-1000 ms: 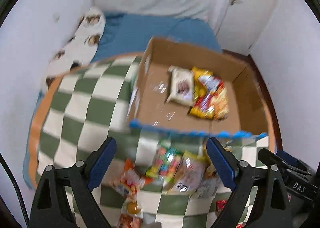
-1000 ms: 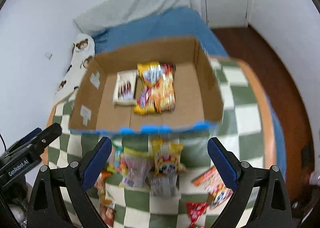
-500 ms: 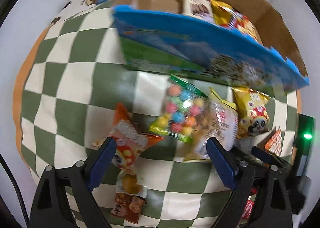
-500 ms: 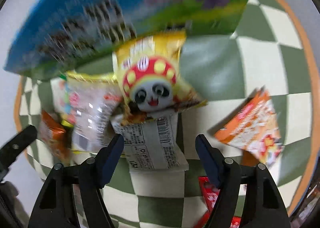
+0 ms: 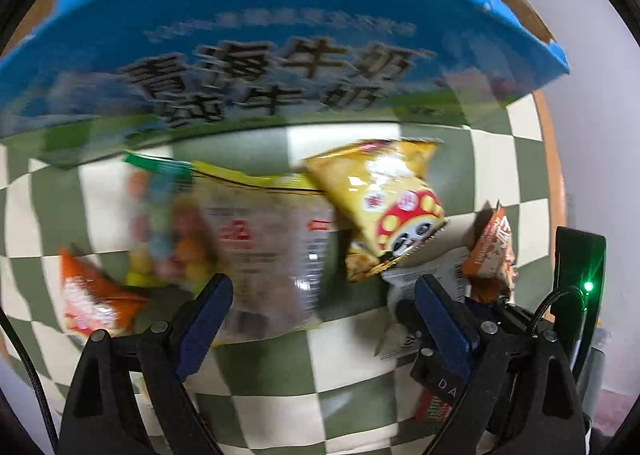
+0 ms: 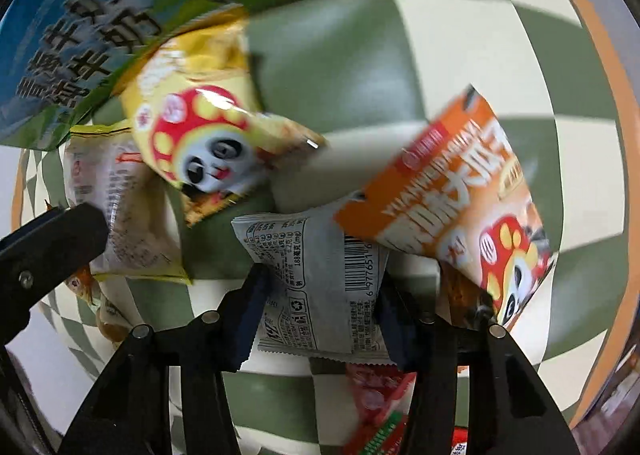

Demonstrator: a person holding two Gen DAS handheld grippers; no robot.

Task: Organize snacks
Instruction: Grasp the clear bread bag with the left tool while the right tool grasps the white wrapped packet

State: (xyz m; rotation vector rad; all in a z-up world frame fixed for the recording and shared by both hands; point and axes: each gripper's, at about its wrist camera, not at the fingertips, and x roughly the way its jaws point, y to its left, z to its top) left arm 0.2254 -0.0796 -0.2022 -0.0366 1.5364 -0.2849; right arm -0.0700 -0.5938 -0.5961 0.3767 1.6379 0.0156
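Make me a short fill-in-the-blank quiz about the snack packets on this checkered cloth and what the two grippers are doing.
1. The right gripper is closing around a grey packet printed with a ____.
2. The yellow packet shows a ____ face.
3. The left gripper, jaws wide, is above a ____ packet.
4. The orange packet lies partly over the ____ packet.

Missing words: barcode; panda; clear; grey
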